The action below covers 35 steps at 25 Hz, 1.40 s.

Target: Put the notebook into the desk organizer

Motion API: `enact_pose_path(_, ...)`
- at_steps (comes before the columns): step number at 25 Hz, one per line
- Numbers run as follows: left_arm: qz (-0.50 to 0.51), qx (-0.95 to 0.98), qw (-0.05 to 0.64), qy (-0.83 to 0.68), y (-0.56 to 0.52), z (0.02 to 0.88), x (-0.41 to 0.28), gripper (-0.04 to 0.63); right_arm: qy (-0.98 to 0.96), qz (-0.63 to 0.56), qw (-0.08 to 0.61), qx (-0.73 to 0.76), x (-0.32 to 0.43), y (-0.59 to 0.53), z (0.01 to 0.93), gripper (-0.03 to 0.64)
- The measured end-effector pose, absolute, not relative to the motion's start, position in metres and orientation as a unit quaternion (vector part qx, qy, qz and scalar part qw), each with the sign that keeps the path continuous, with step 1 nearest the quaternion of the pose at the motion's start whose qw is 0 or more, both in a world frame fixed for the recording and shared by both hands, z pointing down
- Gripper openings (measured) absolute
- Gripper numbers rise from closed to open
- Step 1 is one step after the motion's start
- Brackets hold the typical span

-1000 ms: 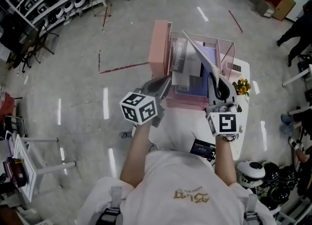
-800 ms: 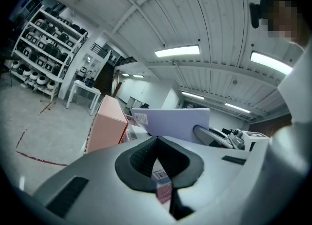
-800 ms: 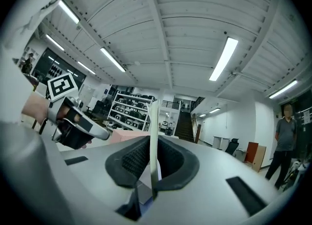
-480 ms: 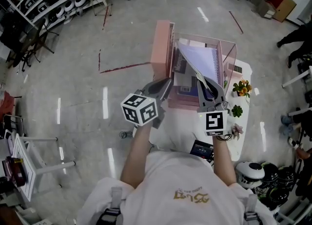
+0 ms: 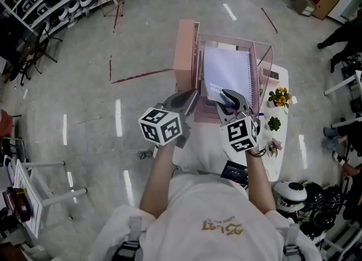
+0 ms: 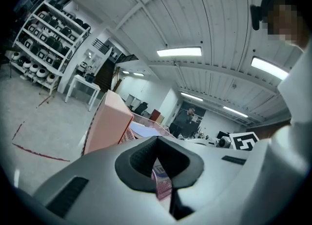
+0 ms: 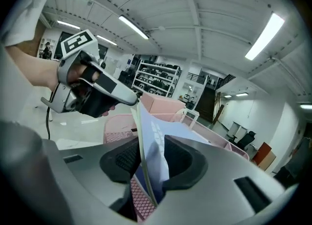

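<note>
Pink mesh and pink board make up the desk organizer point(image 5: 185, 45), which in the head view stands at twelve o'clock from the person, on the far end of a white table point(image 5: 281, 141). The notebook point(image 5: 227, 72) lies inside it, pale lilac cover up, leaning back toward twelve o'clock with its spiral along the three o'clock side. The right gripper point(image 5: 228, 97) is at the notebook's six o'clock edge; the left gripper point(image 5: 189, 100) sits at the organizer's near corner, at about seven o'clock of the notebook. Small potted plants point(image 5: 278, 97) stand at three o'clock of the organizer.

In the left gripper view, the jaws are drawn together, with a strip of the organizer's pink mesh caught between the pads.

In the right gripper view, the notebook's edge stands upright between the jaws. They have just been opening — the notebook rests against the nine o'clock pad, while the other pad looks to stand just off it, so the hold is slack. The left gripper shows at ten o'clock, and the organizer's walls rise beyond at twelve.
</note>
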<state>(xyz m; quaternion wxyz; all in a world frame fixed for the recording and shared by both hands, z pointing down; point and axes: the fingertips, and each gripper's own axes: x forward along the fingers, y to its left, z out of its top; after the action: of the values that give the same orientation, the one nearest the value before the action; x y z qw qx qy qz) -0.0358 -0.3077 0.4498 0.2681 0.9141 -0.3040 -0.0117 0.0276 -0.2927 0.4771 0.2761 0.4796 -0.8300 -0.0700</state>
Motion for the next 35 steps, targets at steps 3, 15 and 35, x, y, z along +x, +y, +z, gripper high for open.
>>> enact_pose_path(3,-0.018,0.911,0.276,-0.305,-0.304,0.453,-0.039,0.017,-0.833,-0.052,0.302,0.460,0.021,-0.293,0.490,0.171)
enact_pose_path(15,-0.034,0.901,0.298,-0.313,-0.296,0.454,-0.036,0.017,-0.879,0.023,0.289,0.380,0.004,-0.282,0.492,0.371)
enact_pose_path(35,-0.042,0.912,0.243,-0.328,-0.255,0.430,0.003,0.017,-0.825,0.224,-0.178,0.487,0.111,-0.220,0.409,0.020)
